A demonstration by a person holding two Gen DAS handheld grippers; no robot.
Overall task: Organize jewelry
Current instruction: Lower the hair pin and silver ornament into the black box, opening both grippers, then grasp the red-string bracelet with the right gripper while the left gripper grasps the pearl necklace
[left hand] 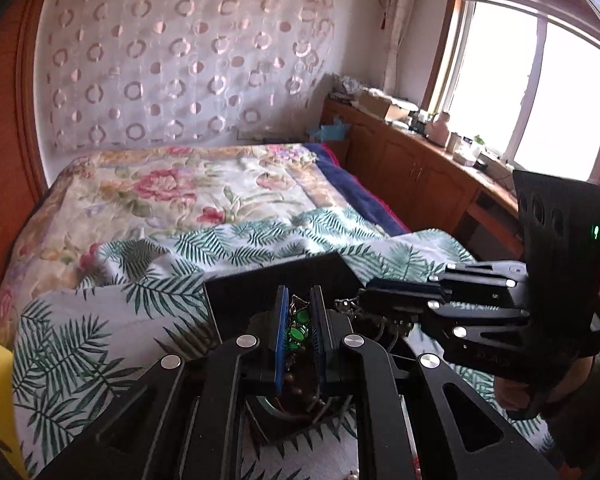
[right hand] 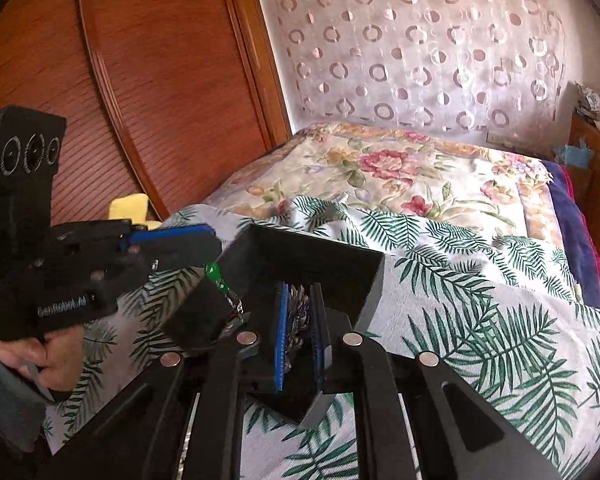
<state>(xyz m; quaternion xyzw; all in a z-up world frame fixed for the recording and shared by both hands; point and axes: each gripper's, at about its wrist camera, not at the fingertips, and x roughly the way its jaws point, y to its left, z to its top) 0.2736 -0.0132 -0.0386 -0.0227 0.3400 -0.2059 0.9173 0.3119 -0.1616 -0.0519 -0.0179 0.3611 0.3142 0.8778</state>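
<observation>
- A black open-topped jewelry box (right hand: 312,258) sits on the palm-leaf printed cloth (right hand: 480,300), which lies over the near end of the floral-quilted bed (right hand: 400,172).
- The left gripper (left hand: 298,330) stands over the box, with the green-stoned piece of jewelry (left hand: 296,332) between its fingers.
- The right gripper (right hand: 300,322) reaches in from the right, its fingers closed on a metal chain piece (right hand: 298,312).
- A wooden cabinet (left hand: 412,160) stands right of the bed.

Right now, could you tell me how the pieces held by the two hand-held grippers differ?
The left hand-held gripper pinches a green-stoned piece; the right hand-held gripper pinches a silvery chain piece without green. The green stones are flat ovals; the silvery piece looks bunched. Both are held over the black box.
</observation>
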